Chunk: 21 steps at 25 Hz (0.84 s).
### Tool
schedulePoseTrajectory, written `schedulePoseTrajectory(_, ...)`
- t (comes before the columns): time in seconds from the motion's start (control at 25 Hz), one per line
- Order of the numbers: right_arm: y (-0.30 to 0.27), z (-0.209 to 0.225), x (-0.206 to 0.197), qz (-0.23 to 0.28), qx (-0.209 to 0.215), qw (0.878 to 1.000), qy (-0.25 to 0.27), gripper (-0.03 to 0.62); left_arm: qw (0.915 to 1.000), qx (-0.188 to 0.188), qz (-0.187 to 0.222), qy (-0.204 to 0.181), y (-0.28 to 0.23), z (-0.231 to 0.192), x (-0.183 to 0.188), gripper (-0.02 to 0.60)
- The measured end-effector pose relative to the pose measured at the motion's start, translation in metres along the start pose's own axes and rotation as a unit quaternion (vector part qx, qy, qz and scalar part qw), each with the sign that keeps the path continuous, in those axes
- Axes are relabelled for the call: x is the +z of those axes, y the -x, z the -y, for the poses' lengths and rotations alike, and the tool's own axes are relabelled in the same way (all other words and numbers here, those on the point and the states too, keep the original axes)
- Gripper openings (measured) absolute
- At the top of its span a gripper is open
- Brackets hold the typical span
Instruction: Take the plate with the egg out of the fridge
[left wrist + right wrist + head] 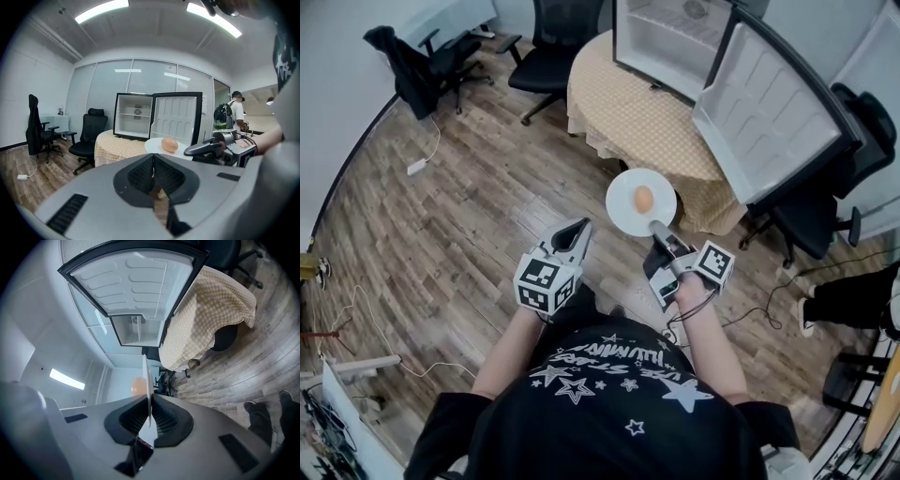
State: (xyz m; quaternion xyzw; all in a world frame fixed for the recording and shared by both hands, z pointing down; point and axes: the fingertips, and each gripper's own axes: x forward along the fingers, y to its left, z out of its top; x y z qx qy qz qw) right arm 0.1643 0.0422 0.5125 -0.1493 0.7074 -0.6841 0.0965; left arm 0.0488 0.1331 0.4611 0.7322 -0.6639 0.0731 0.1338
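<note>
Plate (623,208) out of the fridge (670,42), pinched at 1 edge by the right gripper (659,228), left gripper (578,228) closed empty, and any tilt could roll the egg (643,199) off.

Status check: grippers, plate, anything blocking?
Right hand-held gripper shut on plate rim; left hand-held gripper shut, empty. Plate with egg out of fridge. No obstruction seen.

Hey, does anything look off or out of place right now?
The fridge door stands wide open. The egg lies loose on the plate, which the right gripper pinches by its rim alone. Nothing is spilled.
</note>
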Motion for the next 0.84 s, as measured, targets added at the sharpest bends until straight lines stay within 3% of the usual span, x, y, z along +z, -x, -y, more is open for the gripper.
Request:
schedulePoseTrajectory(0.56, 0.014, 0.010, 0.003, 0.008, -0.006, 1.000, -0.017, 0.035, 0.9999, -0.006, -0.012, 0.008, -0.013, 0.006, -0.008, 0.008)
schedulePoseTrajectory(0.84, 0.017, 0.014, 0.010, 0.013, -0.011, 1.000, -0.001, 0.035, 0.9997, -0.017, -0.014, 0.005, -0.019, 0.015, -0.007, 0.008)
